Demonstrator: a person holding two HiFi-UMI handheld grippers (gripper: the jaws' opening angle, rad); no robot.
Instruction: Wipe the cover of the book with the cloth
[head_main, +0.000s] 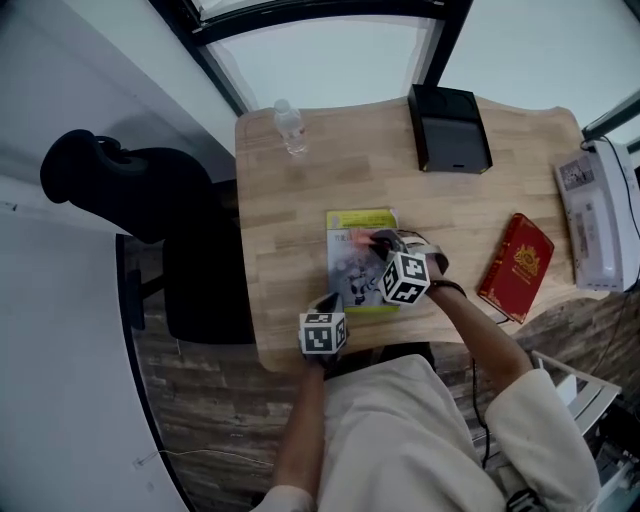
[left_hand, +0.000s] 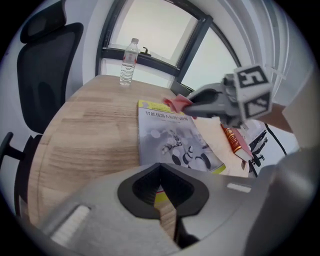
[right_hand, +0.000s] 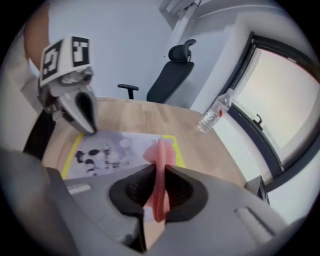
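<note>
A book (head_main: 356, 250) with a grey picture cover and a yellow-green border lies flat on the wooden table (head_main: 280, 230). My right gripper (head_main: 376, 243) is shut on a pink cloth (head_main: 368, 238), which it holds against the far part of the cover. In the right gripper view the cloth (right_hand: 159, 162) stands folded between the pads, above the book (right_hand: 112, 150). My left gripper (head_main: 329, 301) is shut, and its tips rest on the book's near left corner. The left gripper view shows the book (left_hand: 172, 137), the cloth (left_hand: 174, 103) and the right gripper (left_hand: 192, 106).
At the table's back stand a clear water bottle (head_main: 290, 127) and a black box (head_main: 449, 128). A red book (head_main: 517, 266) lies at the right, beside a white device (head_main: 598, 215). A black office chair (head_main: 135, 190) stands left of the table.
</note>
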